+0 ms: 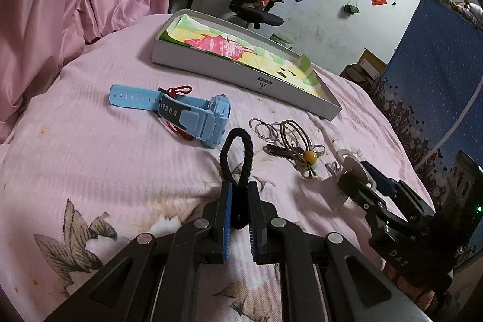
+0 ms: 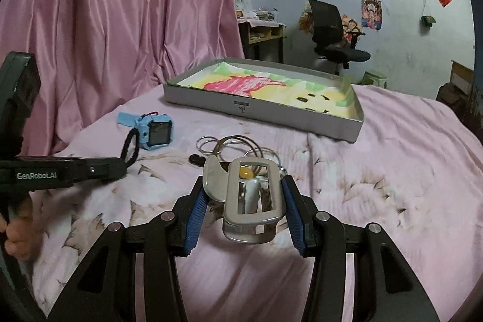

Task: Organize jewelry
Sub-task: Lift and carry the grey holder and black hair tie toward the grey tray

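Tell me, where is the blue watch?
The light blue plastic watch lies on the pink bedspread, left of the thin metal rings and in front of the grey tray.

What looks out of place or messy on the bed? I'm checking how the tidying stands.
The thin rings and cords lie tangled in one heap on the bedspread, and the blue watch lies on its side, all outside the grey tray. The left gripper holds a black hair tie; the right gripper holds a hair clip.

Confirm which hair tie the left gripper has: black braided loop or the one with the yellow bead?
The black braided loop, pinched in the left gripper; the yellow-bead tie lies free on the bedspread.
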Tool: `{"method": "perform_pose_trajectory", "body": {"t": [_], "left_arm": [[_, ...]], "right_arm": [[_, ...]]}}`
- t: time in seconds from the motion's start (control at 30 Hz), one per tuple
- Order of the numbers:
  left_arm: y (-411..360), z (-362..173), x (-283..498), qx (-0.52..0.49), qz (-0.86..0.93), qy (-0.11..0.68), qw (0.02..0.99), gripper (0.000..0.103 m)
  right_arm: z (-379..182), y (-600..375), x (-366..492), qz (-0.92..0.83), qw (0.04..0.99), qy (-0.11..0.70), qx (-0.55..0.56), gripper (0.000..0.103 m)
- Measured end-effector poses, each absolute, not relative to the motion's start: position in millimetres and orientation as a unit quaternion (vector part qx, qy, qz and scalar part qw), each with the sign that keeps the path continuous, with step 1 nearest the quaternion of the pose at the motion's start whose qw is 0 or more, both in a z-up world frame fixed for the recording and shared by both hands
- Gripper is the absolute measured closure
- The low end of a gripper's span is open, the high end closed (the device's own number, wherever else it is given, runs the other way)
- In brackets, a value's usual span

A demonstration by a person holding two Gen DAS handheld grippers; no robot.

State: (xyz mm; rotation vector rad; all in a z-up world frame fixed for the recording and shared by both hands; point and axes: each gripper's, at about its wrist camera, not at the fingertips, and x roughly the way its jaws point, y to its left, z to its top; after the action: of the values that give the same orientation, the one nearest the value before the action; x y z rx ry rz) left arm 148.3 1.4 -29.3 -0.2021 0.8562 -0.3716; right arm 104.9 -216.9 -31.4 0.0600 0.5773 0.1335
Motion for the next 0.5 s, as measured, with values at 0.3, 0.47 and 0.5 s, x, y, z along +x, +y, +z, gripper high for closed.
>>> {"method": "perform_pose_trajectory", "body": {"t": [0.3, 0.47, 0.5], "left_arm": [[0.8, -29.2, 148.0, -0.1, -0.181, 0.41, 0.889, 0.093], [-0.8, -25.7, 149.5, -0.102, -0.187, 0.398, 0.892, 0.093], [-1.8, -24.6, 149.6, -0.1, -0.188, 0.395, 0.894, 0.093]], "right_arm": [[-19.5, -241.7, 104.2, 0.07, 0.962, 0.253, 0.08, 0.059], [-14.5, -242.6, 108.2, 0.075, 0.965, 0.236, 0.083, 0.059], [-13.5, -241.9, 109.2, 0.076, 0.966, 0.233, 0.083, 0.059]]}}
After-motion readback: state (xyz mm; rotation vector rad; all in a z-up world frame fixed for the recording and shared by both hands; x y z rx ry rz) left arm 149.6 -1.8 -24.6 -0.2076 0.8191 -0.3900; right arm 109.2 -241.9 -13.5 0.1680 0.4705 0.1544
